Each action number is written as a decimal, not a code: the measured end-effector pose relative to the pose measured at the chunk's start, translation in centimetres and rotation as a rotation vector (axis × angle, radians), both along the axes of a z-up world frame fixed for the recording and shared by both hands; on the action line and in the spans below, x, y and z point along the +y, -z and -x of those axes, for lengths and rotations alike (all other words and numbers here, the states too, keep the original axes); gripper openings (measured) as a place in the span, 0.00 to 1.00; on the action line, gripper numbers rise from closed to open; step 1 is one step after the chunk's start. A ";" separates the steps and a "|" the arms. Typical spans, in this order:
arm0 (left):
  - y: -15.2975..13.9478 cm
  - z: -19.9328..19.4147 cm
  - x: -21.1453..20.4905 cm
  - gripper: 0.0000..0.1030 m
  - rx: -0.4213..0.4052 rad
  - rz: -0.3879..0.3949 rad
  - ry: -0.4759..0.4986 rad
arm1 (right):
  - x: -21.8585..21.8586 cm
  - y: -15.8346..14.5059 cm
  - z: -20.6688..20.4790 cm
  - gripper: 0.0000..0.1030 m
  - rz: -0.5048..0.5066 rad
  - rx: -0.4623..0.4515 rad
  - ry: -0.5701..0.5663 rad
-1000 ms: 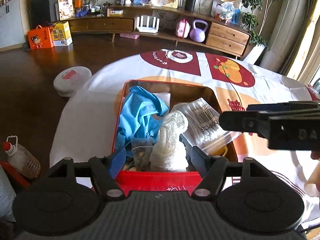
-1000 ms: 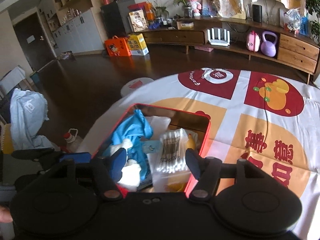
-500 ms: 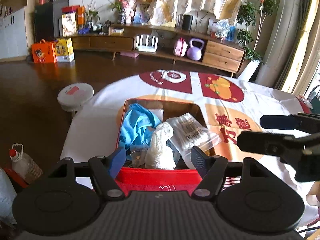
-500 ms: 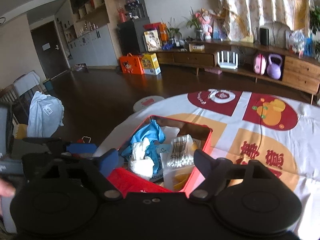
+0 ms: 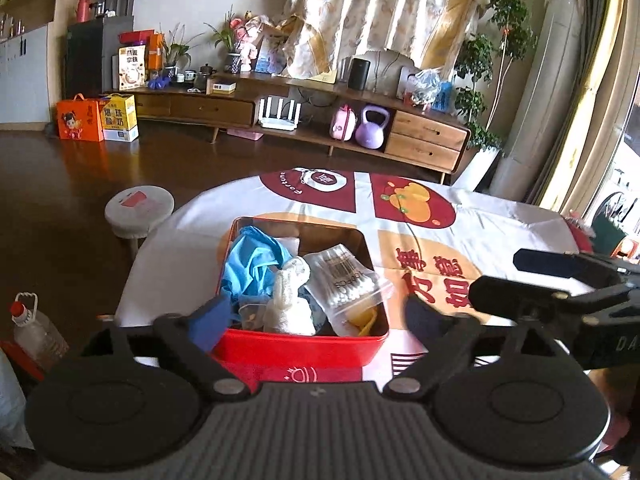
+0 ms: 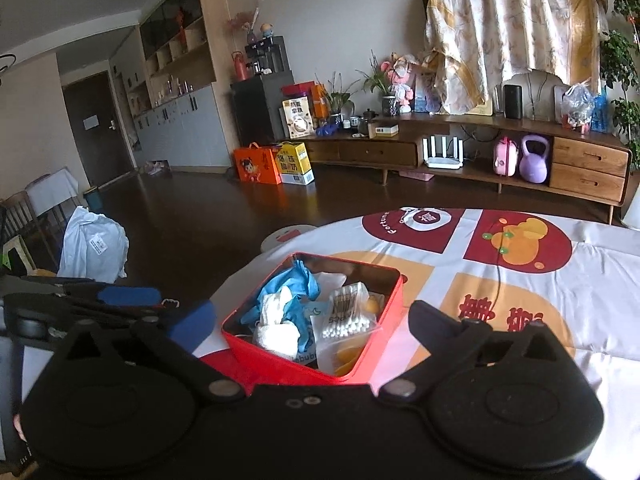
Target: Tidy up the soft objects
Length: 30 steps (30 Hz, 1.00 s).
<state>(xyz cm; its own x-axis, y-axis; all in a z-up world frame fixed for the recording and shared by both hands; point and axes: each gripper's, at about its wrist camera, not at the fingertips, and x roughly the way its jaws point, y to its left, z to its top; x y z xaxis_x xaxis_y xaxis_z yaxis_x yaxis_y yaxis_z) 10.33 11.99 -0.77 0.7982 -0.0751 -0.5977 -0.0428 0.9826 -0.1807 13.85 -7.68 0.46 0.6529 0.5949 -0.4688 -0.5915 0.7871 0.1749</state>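
Although both held wide and empty, left gripper (image 5: 312, 314) nearer to red tin (image 5: 304, 346) on table (image 5: 480, 216), straight ahead and just below; right gripper (image 6: 310, 322) a little farther back. White gauze roll (image 5: 290, 300) upright among tin's soft things, beside blue glove (image 5: 250, 260).

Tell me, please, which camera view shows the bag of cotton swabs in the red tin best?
The left wrist view: the bag of cotton swabs lies near centre, its barcode label and swab rows plainly visible inside the red tin. The right wrist view shows the same bag smaller and dimmer, mostly swab tips.
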 end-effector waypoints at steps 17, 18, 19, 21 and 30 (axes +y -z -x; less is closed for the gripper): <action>-0.3 2.5 -1.4 1.00 -0.047 -0.037 -0.044 | -1.1 1.0 2.5 1.00 0.020 -0.044 0.025; -0.3 2.6 -1.5 1.00 -0.046 -0.039 -0.048 | -1.1 1.1 2.6 1.00 0.024 -0.046 0.028; -0.2 2.6 -1.4 1.00 -0.044 -0.033 -0.050 | -1.2 1.1 2.7 1.00 0.025 -0.045 0.029; -0.1 2.8 -1.2 1.00 -0.043 -0.019 -0.061 | -1.2 1.2 2.8 1.00 0.021 -0.042 0.028; -0.1 3.0 -1.0 1.00 -0.045 -0.011 -0.076 | -1.3 1.4 3.1 1.00 0.013 -0.035 0.022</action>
